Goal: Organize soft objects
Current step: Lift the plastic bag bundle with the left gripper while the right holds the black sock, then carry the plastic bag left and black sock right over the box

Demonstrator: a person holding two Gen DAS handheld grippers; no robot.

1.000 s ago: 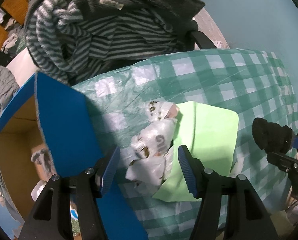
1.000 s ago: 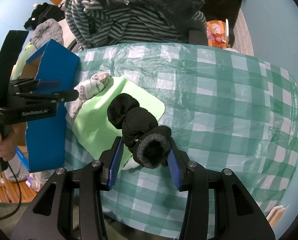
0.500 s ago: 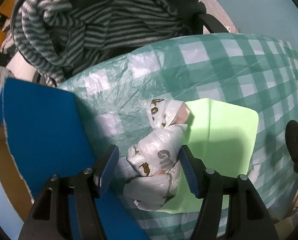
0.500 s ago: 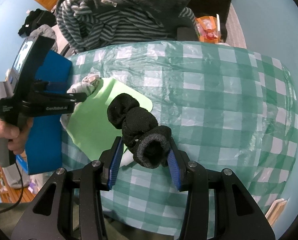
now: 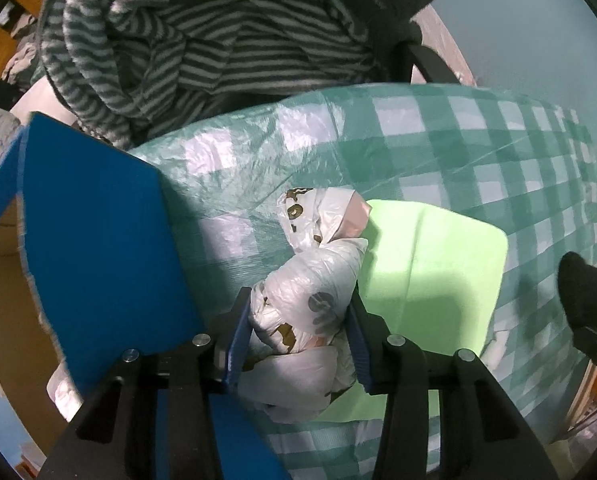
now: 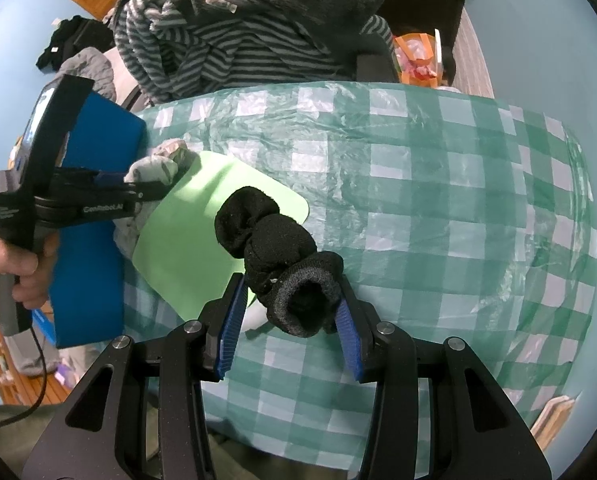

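Note:
A crumpled white plastic bag bundle [image 5: 314,276] lies at the left edge of a light green mat [image 5: 438,272] on the checked tablecloth. My left gripper [image 5: 298,300] points straight down over it; its jaws are closing, and both blue pads touch the bundle's sides. Seen from the right wrist, the left gripper [image 6: 154,192] sits at the bundle [image 6: 154,168] beside the mat [image 6: 202,224]. Above the mat's near corner hangs a rolled black sock [image 6: 282,248], with my right gripper [image 6: 289,284] shut on its cuff end.
An open blue cardboard box [image 5: 98,240] stands against the table's left side. A pile of striped and dark fleece clothes [image 5: 218,40] lies behind the table. The green checked tablecloth [image 6: 418,200] is bare to the right. An orange bag [image 6: 416,56] sits at the back.
My left gripper has come down around the plastic bag bundle and its jaws have narrowed onto it. The right gripper holds still with the sock.

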